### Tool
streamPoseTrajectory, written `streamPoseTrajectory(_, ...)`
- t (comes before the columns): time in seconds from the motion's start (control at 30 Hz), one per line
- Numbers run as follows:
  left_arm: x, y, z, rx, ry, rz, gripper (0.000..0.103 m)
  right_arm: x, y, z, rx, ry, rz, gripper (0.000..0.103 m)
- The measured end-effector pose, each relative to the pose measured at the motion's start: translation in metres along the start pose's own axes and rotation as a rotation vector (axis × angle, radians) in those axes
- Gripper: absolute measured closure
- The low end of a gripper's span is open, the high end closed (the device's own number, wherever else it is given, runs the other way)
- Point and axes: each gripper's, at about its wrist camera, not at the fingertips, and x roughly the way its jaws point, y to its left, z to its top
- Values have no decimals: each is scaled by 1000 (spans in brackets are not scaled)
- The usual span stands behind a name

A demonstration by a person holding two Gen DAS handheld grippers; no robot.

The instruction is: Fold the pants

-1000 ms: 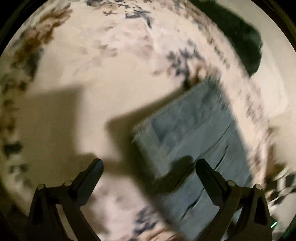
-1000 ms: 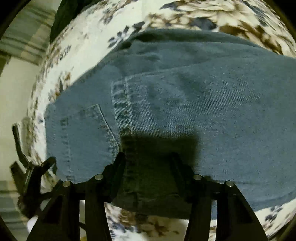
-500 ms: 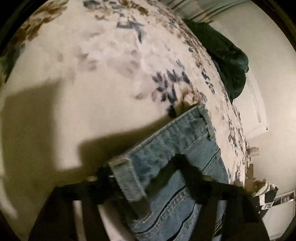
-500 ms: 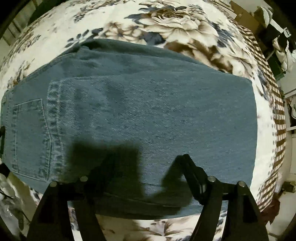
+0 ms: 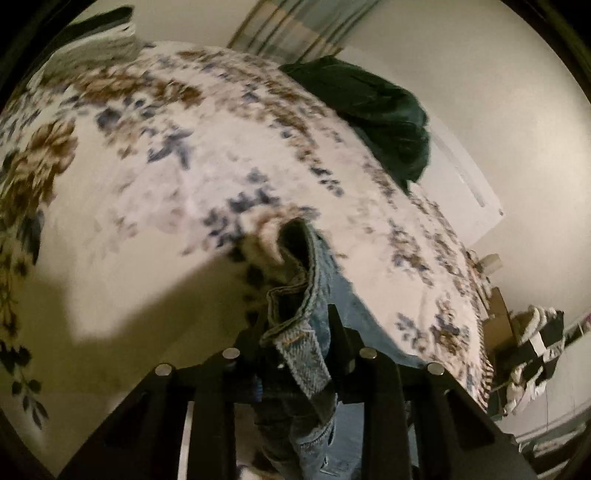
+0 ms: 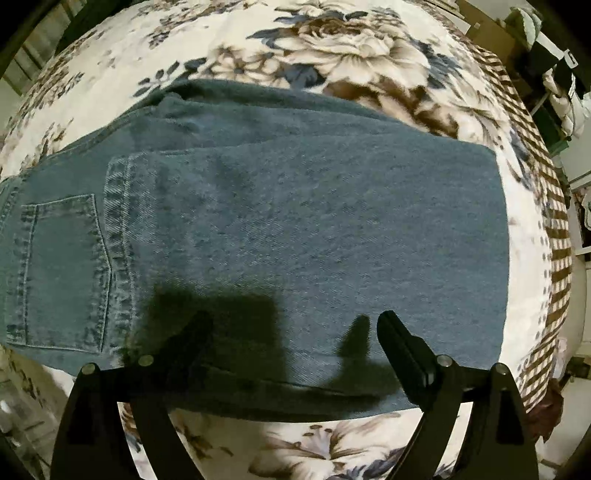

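Observation:
Blue denim pants (image 6: 295,229) lie folded lengthwise on a floral bedspread (image 6: 351,55), with a back pocket (image 6: 62,273) at the left. My right gripper (image 6: 295,328) is open and hovers over the pants' near edge, holding nothing. In the left wrist view my left gripper (image 5: 295,325) is shut on the pants' waistband (image 5: 299,295) and holds it lifted off the bedspread (image 5: 147,184). The bunched band stands up between the fingers.
A dark green garment (image 5: 369,110) lies at the bed's far edge by the wall. Boxes and clutter (image 5: 528,350) stand beside the bed at the right. Striped curtains (image 5: 288,26) hang behind. The bedspread's checked border (image 6: 554,221) marks its right edge.
My left gripper closed on the waistband and lifted it. My right gripper opened, let go of the pants and drew back above them.

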Motion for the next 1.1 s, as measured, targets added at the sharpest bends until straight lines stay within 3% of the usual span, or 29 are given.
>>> streamPoseTrajectory(0.23,-33,-71,-4,188,-35,-63,81,-19,-29,1,57,-43,81,10)
streamPoseTrajectory(0.53,-60,-177,-55,337,-33,-208,86,-39,-144,-1,210,-77,104,10)
streamPoseTrajectory(0.7,-37,-238,-113,408,44,-295,86,-39,-223,-16,308,-71,69,10)
streamPoseTrajectory(0.83,6,-274,-176,479,163,-334,86,-31,-285,-32,398,-53,31,10)
streamPoseTrajectory(1.1,56,-318,-299,629,364,-383,86,-14,-350,-56,480,8,-9,10)
